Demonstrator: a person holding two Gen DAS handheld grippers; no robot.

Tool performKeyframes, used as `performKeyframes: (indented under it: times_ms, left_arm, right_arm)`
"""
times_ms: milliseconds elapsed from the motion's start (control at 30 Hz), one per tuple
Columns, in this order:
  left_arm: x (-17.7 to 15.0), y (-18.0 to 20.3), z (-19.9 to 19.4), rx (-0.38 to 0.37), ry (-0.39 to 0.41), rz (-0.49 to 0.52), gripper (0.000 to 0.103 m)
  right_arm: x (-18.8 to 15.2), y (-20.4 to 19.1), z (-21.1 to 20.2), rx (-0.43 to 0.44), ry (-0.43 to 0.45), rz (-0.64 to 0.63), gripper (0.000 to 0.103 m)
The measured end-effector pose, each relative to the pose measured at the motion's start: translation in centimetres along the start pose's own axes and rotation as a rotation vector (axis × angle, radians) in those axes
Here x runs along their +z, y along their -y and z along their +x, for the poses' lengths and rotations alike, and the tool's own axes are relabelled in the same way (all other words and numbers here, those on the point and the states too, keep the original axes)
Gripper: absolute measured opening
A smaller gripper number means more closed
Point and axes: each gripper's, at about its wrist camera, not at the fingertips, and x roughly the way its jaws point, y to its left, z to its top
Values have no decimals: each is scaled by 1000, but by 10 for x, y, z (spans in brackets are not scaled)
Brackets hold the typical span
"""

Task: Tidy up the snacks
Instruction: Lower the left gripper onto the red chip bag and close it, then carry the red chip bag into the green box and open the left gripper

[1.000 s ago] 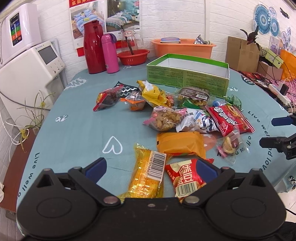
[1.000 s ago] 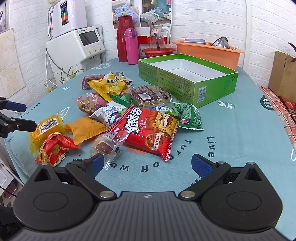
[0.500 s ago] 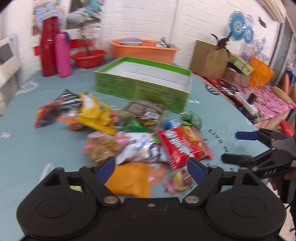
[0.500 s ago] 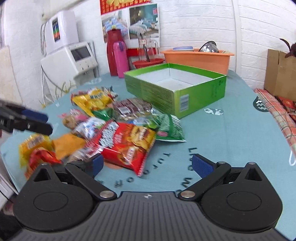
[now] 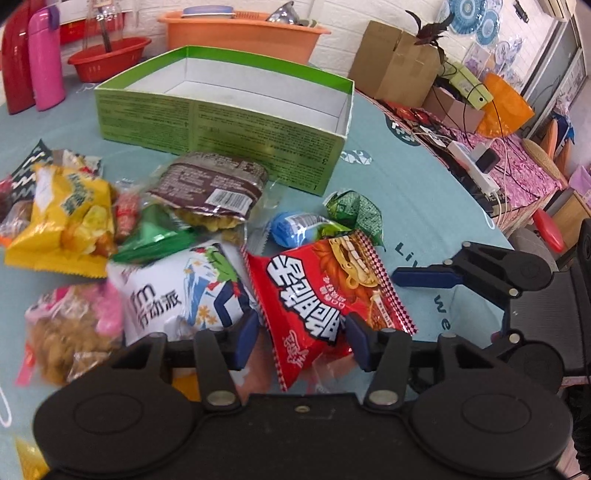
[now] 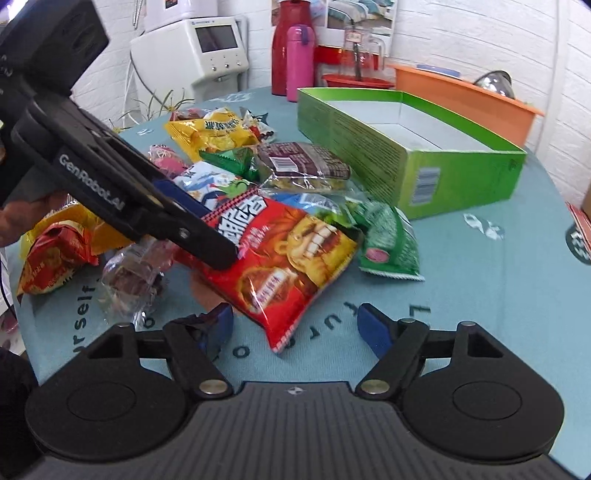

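On the teal tablecloth (image 6: 491, 280) my left gripper (image 5: 301, 338) sits spread around the near end of the red bag (image 5: 325, 295), fingers either side, not pinching yet. Right gripper (image 6: 295, 325) is spread too, gripping nothing, just off the bag's other corner, with green pack (image 6: 391, 240) beside it. Other snacks are piled close together, and the green box (image 5: 221, 122) stands behind them, nothing visible inside.

White brick wall (image 6: 480, 33) behind my surface (image 6: 480, 280), teal cloth with printed lettering. White machine (image 6: 207, 55) stands at left. Cardboard box (image 5: 397, 62) and pink-patterned side table (image 5: 517, 162) at right. Bright, even light.
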Motion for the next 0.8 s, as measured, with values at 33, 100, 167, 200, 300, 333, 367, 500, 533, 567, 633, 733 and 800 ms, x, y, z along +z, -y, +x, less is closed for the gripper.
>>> performKeyframes:
  times_ms: [33,100,167,200,300,333,367,500,533,567,633,733,800]
  left_arm:
    - [3,1,4,-6,0,3,68]
    - [5,2,10,-19,0,16,53]
    - [6,3,9,-35,11,12,32]
    - [6,5,7,-33,13,19,24]
    - [2,15,-5,-44,38,56,21]
    - [1,18,-11,-50,51,65,21]
    - [0,20,-18,-57,67,73,21]
    - [13,32,-48,-73,167,127,20]
    - [19,34,-55,-72,196,140,21]
    - [28,35,-61,-68,230,152,24]
    - [45,34,-65,-61,273,158,24]
    - [75,23,-58,-60,318,155,26]
    - [95,13,-43,-66,329,134,26]
  right_arm:
    - [2,0,2,4,3,-5,103]
    - [4,-1,7,16,23,-9,103]
    - [5,-3,7,-10,40,-6,103]
    - [6,-4,6,-13,35,1,103]
    - [5,-11,-7,-40,47,-10,103]
    - [5,-13,-13,-48,56,-15,103]
    - [6,-14,-21,-55,67,-15,103]
    - [23,-16,-50,-98,146,-47,103]
    - [29,-15,-55,-114,173,-57,103]
    - [38,-12,-58,-135,203,-72,103]
    - [54,-3,-59,-168,241,-86,103]
    - [77,19,-45,-198,279,-83,103]
    - [91,36,-28,-210,282,-72,103]
